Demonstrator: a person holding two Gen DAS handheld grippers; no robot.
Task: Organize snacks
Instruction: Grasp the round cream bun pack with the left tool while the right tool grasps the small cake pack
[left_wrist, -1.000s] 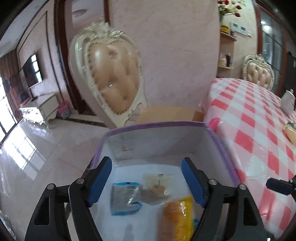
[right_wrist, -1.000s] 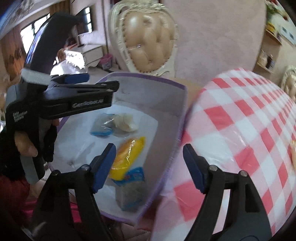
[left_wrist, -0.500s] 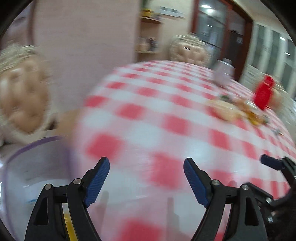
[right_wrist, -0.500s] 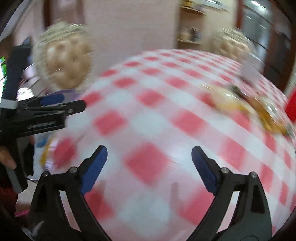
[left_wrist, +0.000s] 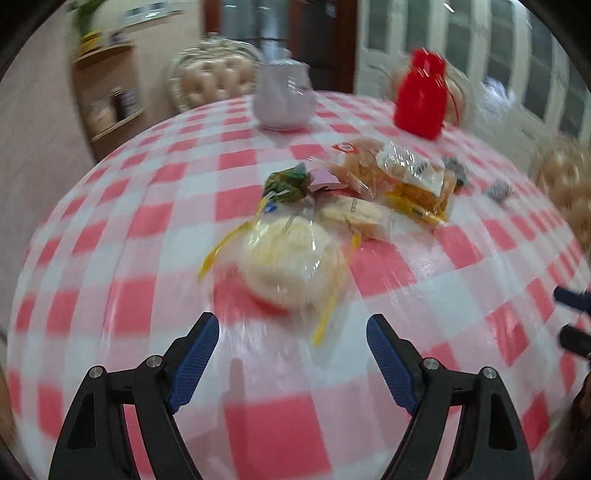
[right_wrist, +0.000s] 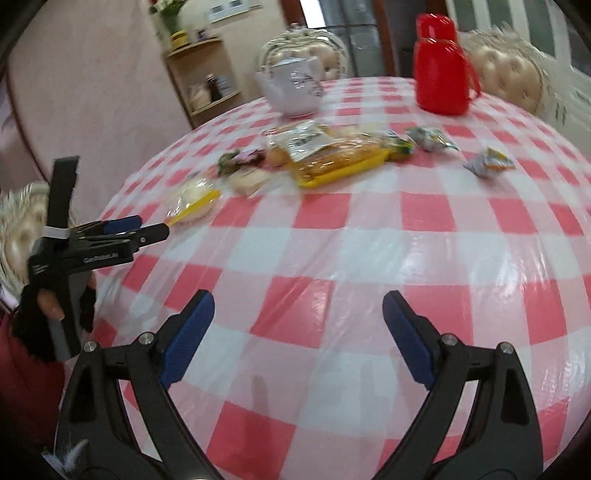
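A pile of wrapped snacks lies on the red-and-white checked table (left_wrist: 155, 317). Nearest my left gripper (left_wrist: 291, 332) is a pale round bun in a clear wrapper (left_wrist: 291, 254), just ahead of the open, empty jaws. Behind the bun lie a green sweet (left_wrist: 286, 182), a flat biscuit pack (left_wrist: 354, 212) and a yellow bread bag (left_wrist: 413, 177). My right gripper (right_wrist: 297, 306) is open and empty over bare cloth. From there the bun (right_wrist: 194, 199) and the yellow bag (right_wrist: 325, 151) are far ahead, with the left gripper (right_wrist: 147, 229) pointing at the bun.
A white teapot (right_wrist: 295, 86) and a red flask (right_wrist: 441, 66) stand at the far side of the table. Two small wrapped sweets (right_wrist: 487, 162) lie to the right of the pile. Padded chairs (right_wrist: 506, 74) ring the table. A gloved hand (right_wrist: 40, 310) holds the left gripper.
Both views have swung from the purple-rimmed box with snacks in it, beside the table, to the snack pile on the table. The right jaws stand wider than before.
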